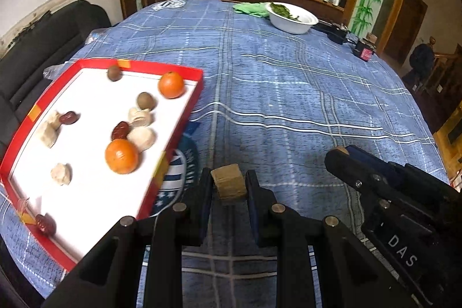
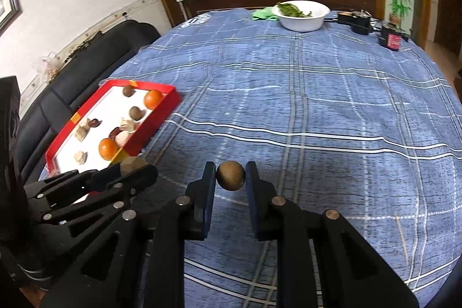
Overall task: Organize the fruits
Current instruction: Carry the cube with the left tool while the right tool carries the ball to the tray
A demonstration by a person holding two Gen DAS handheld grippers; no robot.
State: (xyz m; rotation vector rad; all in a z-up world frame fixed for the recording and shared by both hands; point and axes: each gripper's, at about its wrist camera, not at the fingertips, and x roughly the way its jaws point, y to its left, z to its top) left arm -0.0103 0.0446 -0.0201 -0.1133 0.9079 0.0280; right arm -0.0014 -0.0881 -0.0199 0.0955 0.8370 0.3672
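My left gripper (image 1: 228, 185) is shut on a tan, blocky piece of food (image 1: 229, 183), held above the blue checked cloth just right of the red tray (image 1: 184, 117). My right gripper (image 2: 230, 175) is shut on a round brown fruit (image 2: 230, 175) over the cloth. The tray has a white floor and holds two oranges (image 1: 121, 156), brown round fruits (image 1: 145, 101), red dates (image 1: 120, 130) and pale chunks (image 1: 141, 137). In the right wrist view the tray (image 2: 161, 117) lies to the left, with the left gripper (image 2: 133, 165) and its tan piece in front of it.
A white bowl of green leaves (image 1: 291, 17) and a green cloth (image 1: 250, 8) sit at the table's far side, with black devices (image 1: 336, 32) and a small dark jar (image 2: 391, 40) to the right. A dark sofa (image 2: 86, 77) flanks the table's left edge.
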